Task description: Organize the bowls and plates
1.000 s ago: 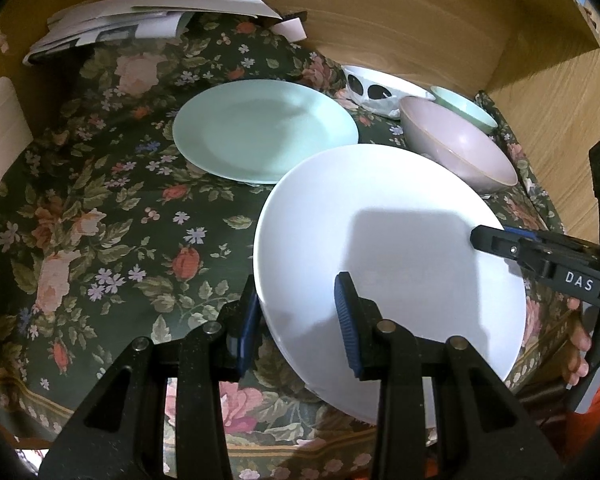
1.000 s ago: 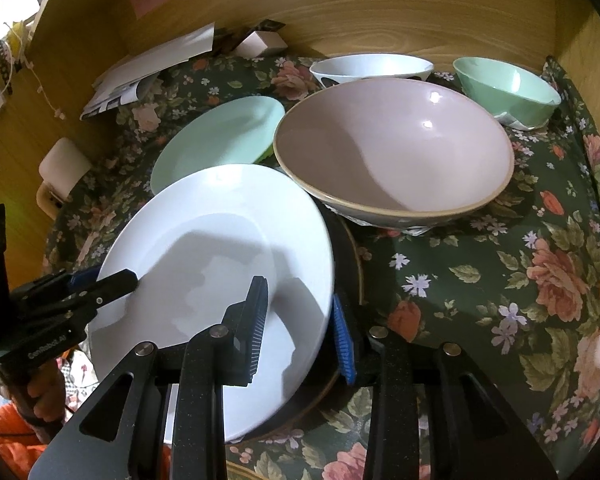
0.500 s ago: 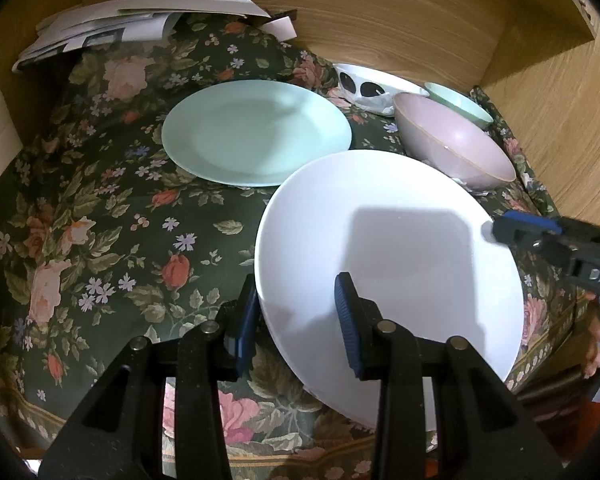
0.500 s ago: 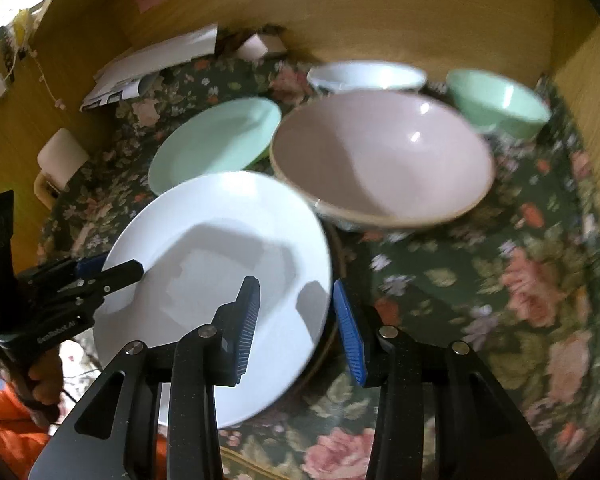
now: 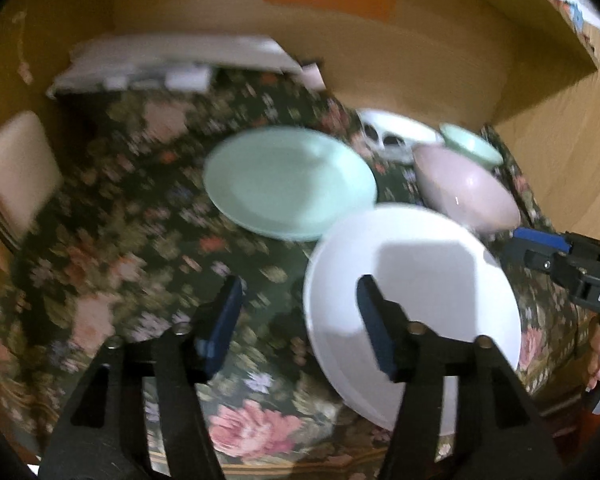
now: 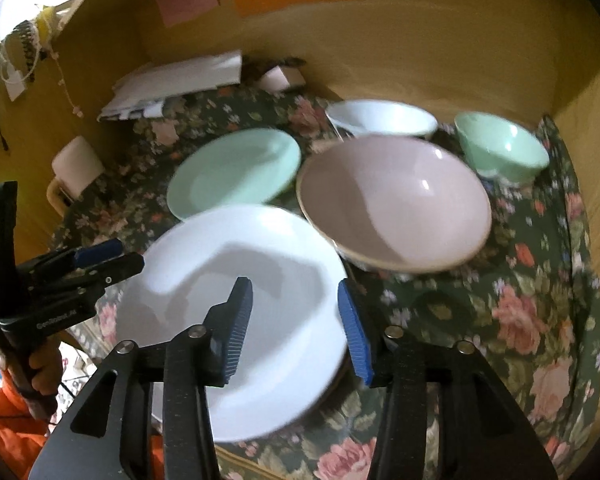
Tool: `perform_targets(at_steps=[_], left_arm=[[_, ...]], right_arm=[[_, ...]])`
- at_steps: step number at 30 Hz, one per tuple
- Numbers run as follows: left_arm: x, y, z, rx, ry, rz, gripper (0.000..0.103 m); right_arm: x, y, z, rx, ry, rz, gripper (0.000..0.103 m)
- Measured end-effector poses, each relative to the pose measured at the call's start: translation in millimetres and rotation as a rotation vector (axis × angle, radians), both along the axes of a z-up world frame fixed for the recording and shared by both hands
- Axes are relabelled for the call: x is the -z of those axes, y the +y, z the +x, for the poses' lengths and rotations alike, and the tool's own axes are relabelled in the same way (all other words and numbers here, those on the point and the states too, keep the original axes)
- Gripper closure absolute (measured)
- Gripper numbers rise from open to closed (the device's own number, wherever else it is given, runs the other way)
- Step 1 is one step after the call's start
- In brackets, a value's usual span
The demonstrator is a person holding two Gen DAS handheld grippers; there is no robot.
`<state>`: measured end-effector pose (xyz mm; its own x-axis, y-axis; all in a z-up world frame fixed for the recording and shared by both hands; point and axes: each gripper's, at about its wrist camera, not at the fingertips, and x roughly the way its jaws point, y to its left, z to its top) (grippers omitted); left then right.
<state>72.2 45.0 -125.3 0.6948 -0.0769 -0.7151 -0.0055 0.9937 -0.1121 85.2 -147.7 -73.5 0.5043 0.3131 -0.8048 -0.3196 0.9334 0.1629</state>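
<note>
Floral tablecloth (image 5: 112, 248), dishes spread out.
Both grippers' jaws are opening, releasing the white plate (image 5: 416, 280) (now resting flat): left gripper (image 5: 300, 316), right gripper (image 6: 296, 320).

White plate (image 6: 236, 304) gleams on the dark green cloth (image 6: 532, 280) with pink roses. Behind the white plate, a mint plate (image 6: 236, 172); right of it a dusty-pink bowl (image 6: 396, 200), then pale-blue (image 6: 380, 118) and mint bowls (image 6: 500, 146). Gripper pads (image 6: 238, 316) blue.

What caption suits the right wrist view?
Right gripper, jaws opening, above the white plate on a floral cloth, beside the pink bowl.
</note>
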Motion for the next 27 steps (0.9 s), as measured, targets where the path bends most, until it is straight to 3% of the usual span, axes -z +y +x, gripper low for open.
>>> perform_targets(at_steps=[5, 9, 11, 18, 27], left_arm=[[-25, 19, 0, -0.055, -0.075, 0.019, 0.031], [-42, 35, 5, -0.108, -0.128, 0.026, 0.01], [-48, 43, 9, -0.128, -0.138, 0.027, 0.009], [-49, 60, 40, -0.153, -0.092, 0.063, 0.009], [-18, 71, 87, -0.143, 0.04, 0.057, 0.009]], right_arm=[[-17, 13, 10, -0.022, -0.064, 0.021, 0.044], [-26, 24, 21, -0.039, -0.095, 0.032, 0.034], [-30, 28, 24, -0.043, -0.121, 0.034, 0.03], [-32, 42, 50, -0.066, -0.143, 0.024, 0.027], [-10, 60, 102, -0.072, -0.073, -0.016, 0.028]])
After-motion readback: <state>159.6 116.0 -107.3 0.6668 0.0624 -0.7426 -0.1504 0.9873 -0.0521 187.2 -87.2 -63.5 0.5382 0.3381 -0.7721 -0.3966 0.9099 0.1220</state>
